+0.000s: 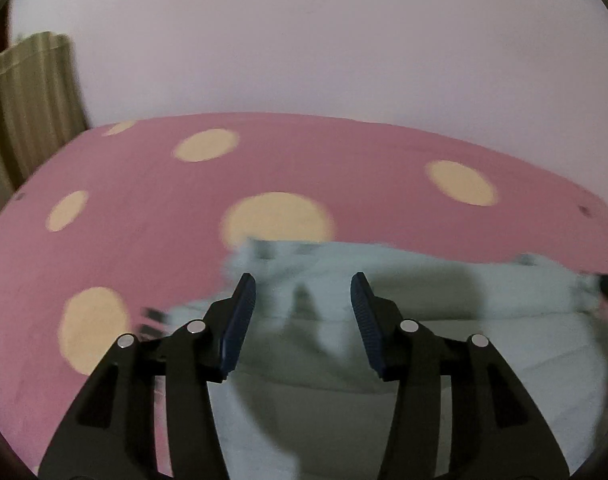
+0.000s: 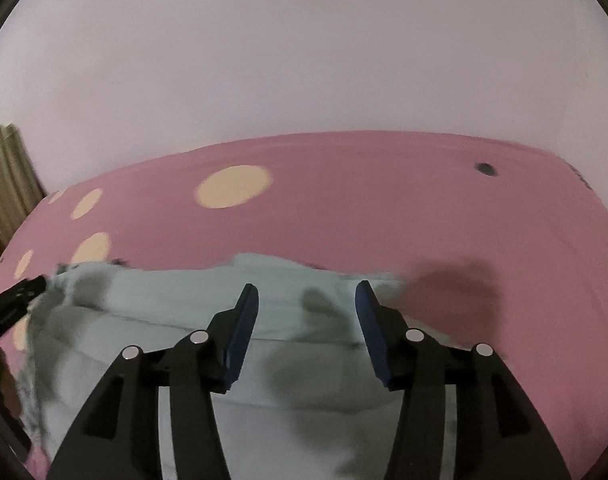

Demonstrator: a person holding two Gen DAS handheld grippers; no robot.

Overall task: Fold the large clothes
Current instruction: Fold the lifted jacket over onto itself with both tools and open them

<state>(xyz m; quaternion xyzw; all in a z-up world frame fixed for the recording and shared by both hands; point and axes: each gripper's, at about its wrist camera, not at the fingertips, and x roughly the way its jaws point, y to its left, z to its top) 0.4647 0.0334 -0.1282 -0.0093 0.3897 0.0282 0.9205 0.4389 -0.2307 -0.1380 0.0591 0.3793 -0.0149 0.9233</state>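
Two grippers: my left gripper [image 1: 303, 280] and my right gripper [image 2: 307, 290] both hover over the cloth, jaws spread wide, nothing pinched.
Garment: the pale blue garment [image 1: 404, 292] lies on the bed's pink spotted sheet [image 1: 143, 200], towards the near edge, well short of the far edge by the wall [image 1: 304, 40].
Layers: a doubled band crosses the cloth, so I judge one fold is already laid.
Step in hand: between folds, as I read it; I am lining up for a fresh grasp.
Next move: I should lower both grippers onto matching corners and close on the whole stack, not only the top layer.
Risk: blur hides the exact hem line.
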